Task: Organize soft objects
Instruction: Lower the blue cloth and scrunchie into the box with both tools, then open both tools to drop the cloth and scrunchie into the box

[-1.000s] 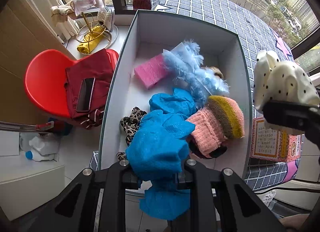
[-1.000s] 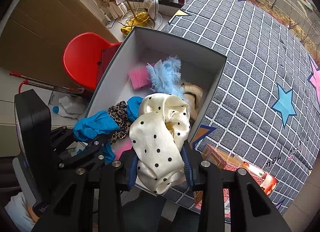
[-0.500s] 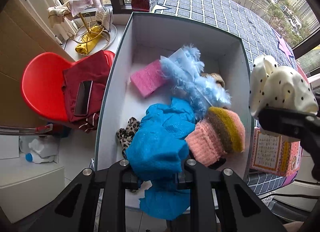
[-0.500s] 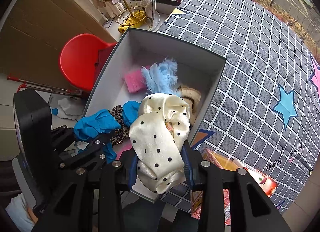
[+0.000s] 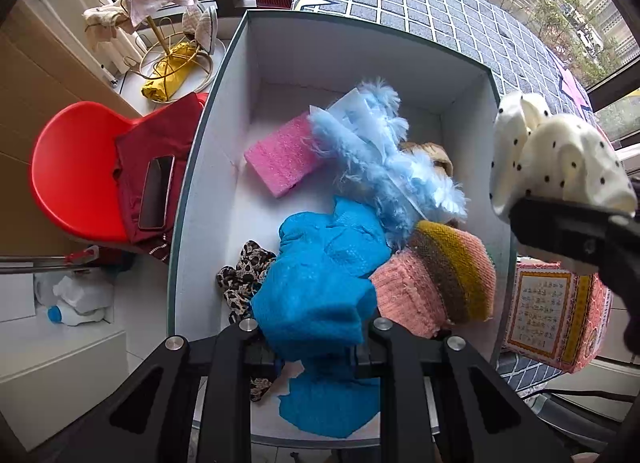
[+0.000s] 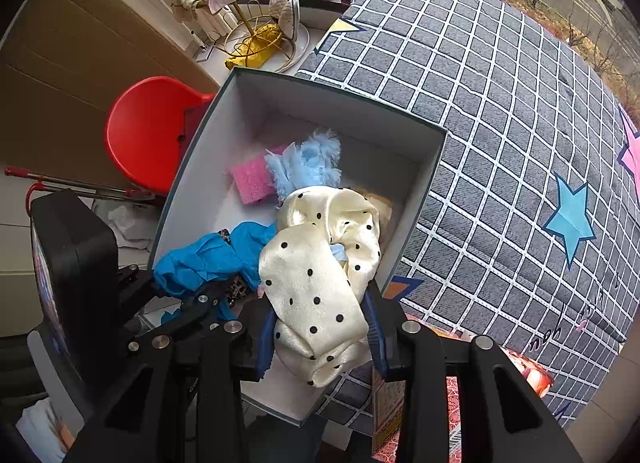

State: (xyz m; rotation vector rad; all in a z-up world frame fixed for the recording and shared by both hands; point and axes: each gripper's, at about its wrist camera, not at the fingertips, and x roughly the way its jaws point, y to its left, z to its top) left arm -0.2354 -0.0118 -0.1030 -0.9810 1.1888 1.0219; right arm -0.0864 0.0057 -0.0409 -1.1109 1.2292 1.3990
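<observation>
While the box [image 5: 208,167] has grown larger at frame centre, your left gripper [image 5: 316,347] clamps the blue cloth [image 5: 316,291] and your right gripper [image 6: 320,339] the polka-dot scarf [image 6: 316,275] above it, neither yet released.

two wrist fisheyes, both straight down and close over the same open box [image 5: 208,167], side by side

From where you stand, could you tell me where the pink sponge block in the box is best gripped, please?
Grip the pink sponge block across its short width, near the bare end toward the box's left wall, coming straight down from above. It lies flat, and the blue feathers overlap its other end.
</observation>
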